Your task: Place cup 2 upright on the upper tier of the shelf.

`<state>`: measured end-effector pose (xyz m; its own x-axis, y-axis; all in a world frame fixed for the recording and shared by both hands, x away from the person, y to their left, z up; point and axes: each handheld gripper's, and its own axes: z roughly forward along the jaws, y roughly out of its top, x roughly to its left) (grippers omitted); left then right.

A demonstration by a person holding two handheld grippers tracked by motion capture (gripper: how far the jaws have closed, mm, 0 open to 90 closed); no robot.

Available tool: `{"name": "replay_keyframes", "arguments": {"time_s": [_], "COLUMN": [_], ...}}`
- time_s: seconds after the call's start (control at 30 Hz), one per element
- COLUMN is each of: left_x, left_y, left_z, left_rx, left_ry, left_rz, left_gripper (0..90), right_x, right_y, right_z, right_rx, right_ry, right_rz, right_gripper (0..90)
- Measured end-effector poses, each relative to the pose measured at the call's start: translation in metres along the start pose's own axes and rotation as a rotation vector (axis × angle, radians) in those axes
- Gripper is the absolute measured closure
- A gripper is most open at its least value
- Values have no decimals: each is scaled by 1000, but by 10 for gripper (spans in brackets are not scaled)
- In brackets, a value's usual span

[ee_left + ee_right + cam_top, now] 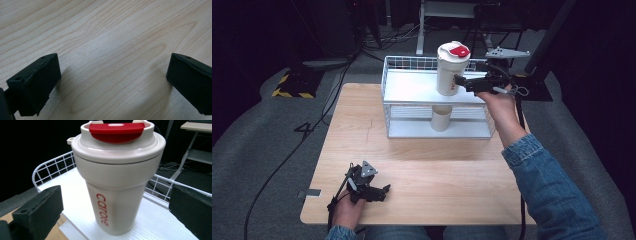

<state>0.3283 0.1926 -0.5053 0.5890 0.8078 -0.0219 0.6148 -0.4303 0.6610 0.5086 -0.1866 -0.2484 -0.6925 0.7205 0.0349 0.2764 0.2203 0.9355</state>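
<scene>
Left gripper: low on the near left part of the table, held in the person's left hand; its jaws stand wide apart with nothing between them, close above the bare wood in the left gripper view
Table: pale wood, rectangular, on a grey carpet floor
Cable: black, running across the floor to the left of the table
Rack: white wire shelf with two levels, standing at the far middle of the table
Small cup: plain cream cup on the lower level of the rack, directly under the tumbler
Tumbler: cream travel cup with a red flip cap and red lettering down its side, standing upright on the top level of the rack, toward its right end
Right gripper: raised at the top level of the rack, pointing left at the tumbler's lower half; jaws spread wide, one on each side of the tumbler in the right gripper view, neither one touching it
Right hand: holds the right gripper from the right of the rack, denim sleeve running back toward the near right corner
</scene>
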Motion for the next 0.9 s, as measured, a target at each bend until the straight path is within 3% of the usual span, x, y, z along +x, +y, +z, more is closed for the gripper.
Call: {"name": "replay_keyframes", "arguments": {"time_s": [0.37,0.7,0.9], "left_x": [2,2,2], "left_y": [-2,-2,-2], "left_z": [-2,-2,-2], "left_rx": [-2,-2,1], "left_ry": [-5,-5,-6], "left_rz": [3,3,5], "left_gripper": [0,0,0], "right_x": [6,9,8], "right_y": [-8,-30,-42], "right_z": [-34,-70,-82], "right_rx": [12,21,32], "right_ry": [23,39,42], "right_rz": [-35,-64,-64], "right_gripper": [0,0,0]}}
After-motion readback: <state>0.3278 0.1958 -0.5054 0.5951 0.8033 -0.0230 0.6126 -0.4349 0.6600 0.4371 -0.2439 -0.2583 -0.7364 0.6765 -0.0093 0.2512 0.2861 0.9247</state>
